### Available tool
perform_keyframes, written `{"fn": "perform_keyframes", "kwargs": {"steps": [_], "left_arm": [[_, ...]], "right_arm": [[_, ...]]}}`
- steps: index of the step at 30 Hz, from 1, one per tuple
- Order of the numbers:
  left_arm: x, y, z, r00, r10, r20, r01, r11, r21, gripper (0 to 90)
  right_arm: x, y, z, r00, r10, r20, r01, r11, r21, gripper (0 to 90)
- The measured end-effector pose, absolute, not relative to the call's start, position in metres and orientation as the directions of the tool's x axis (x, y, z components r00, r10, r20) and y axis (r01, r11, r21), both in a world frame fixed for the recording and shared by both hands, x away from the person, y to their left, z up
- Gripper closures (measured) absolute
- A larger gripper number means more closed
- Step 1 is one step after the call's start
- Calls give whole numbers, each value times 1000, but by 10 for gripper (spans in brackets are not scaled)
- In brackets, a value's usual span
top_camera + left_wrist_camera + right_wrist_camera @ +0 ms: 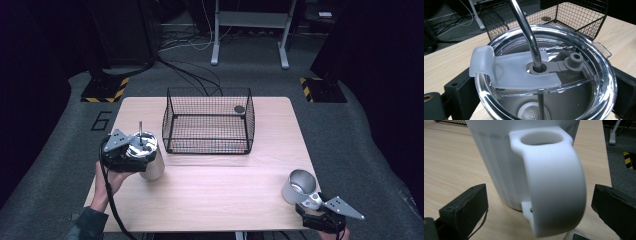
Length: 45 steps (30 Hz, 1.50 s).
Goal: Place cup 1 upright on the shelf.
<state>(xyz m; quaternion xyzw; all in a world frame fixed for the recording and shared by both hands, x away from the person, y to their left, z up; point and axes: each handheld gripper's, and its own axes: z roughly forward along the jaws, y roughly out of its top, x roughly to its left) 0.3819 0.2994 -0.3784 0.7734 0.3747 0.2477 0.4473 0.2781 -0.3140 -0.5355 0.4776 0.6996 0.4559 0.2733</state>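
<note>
A steel tumbler [154,167] with a clear lid [584,45] and a metal straw [526,30] stands at the table's left. My left gripper [131,155] is shut on it just below the rim, one black jaw on each side in the left gripper view. A white mug [299,184] stands near the front right corner. Its handle [554,185] points at my right gripper [306,199], which is open. The handle lies between the jaws with a gap on both sides.
A black wire basket [207,122] stands at the middle back of the wooden table [215,195], with a small dark round thing [239,109] in its far right corner. The mug is close to the table's right edge.
</note>
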Motion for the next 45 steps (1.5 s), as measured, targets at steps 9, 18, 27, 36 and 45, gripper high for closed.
{"fn": "perform_keyframes", "kwargs": {"steps": [9, 18, 27, 36, 45], "left_arm": [[384, 286, -372, 630, 775, 49, 343, -334, 878, 38], [385, 273, -369, 654, 755, 51, 327, -343, 880, 38], [387, 260, -365, 674, 736, 62, 318, -365, 875, 38], [391, 250, -360, 695, 717, 61, 309, -374, 874, 38], [396, 239, -354, 709, 702, 65, 296, -380, 876, 38]], "right_arm": [[278, -314, -536, -393, 918, 53, 420, 128, 898, 1], [278, -313, -536, -394, 917, 53, 421, 129, 898, 1], [278, -314, -536, -397, 916, 50, 418, 132, 899, 3], [278, -314, -536, -397, 917, 52, 420, 131, 898, 3], [278, -314, -536, -405, 913, 40, 417, 146, 897, 4]]}}
